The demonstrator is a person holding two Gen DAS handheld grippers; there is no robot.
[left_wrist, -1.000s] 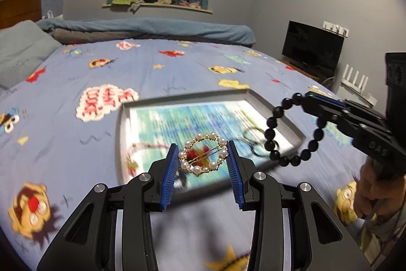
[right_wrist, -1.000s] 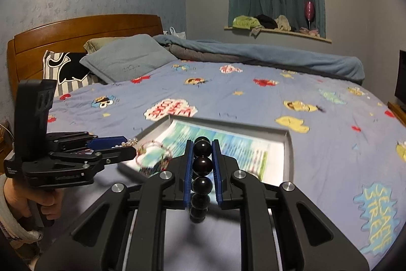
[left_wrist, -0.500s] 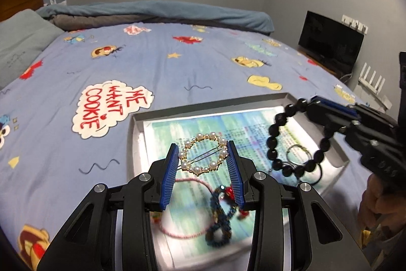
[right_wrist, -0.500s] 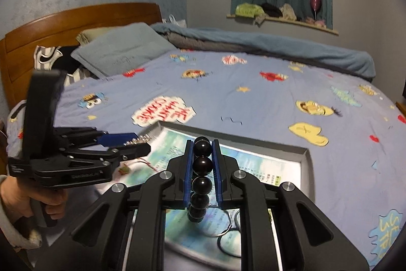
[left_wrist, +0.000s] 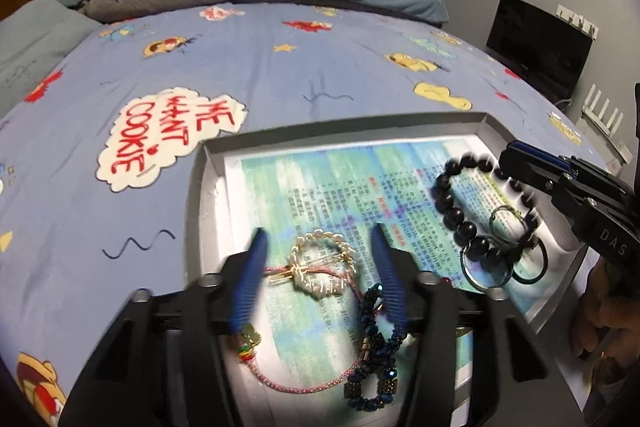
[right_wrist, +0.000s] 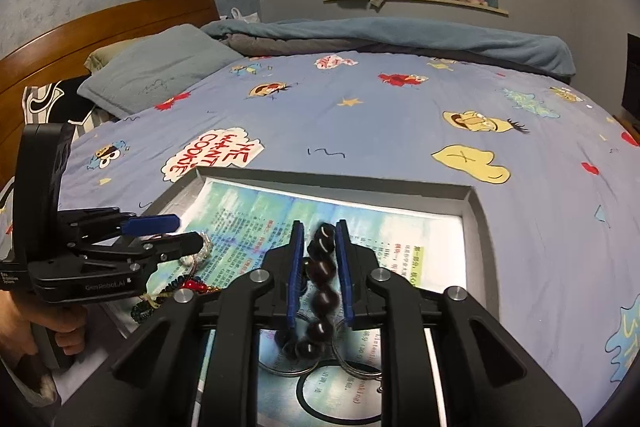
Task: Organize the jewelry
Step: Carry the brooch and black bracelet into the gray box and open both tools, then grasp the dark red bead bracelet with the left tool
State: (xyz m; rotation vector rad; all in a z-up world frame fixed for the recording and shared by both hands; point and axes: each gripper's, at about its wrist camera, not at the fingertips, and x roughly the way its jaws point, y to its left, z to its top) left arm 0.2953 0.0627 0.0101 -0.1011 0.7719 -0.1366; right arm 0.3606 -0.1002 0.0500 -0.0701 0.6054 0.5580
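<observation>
A grey tray (left_wrist: 208,187) lined with printed paper lies on the bed. My left gripper (left_wrist: 318,233) hovers low over its near left part, jaws opening. The pearl ring (left_wrist: 320,267) lies blurred on the paper between the pads, free of both. My right gripper (right_wrist: 319,225) is over the tray's right side, jaws also opening. The black bead bracelet (right_wrist: 322,267) hangs loose and blurred between its pads, and its lower end rests on the metal rings (right_wrist: 288,367). From the left wrist, that bracelet (left_wrist: 460,211) droops below the right gripper (left_wrist: 506,157).
A pink cord bracelet (left_wrist: 304,387) and a dark blue beaded bracelet (left_wrist: 376,347) lie in the tray's near end. Around the tray is the blue cartoon bedsheet (right_wrist: 400,115); pillows (right_wrist: 152,75) and the headboard are at the left, a TV (left_wrist: 540,55) at the right.
Both grippers came down and forward over the tray. Both pairs of jaws widened: the pearl ring left the left pads and dropped to the paper, and the black beads slackened between the right pads.
</observation>
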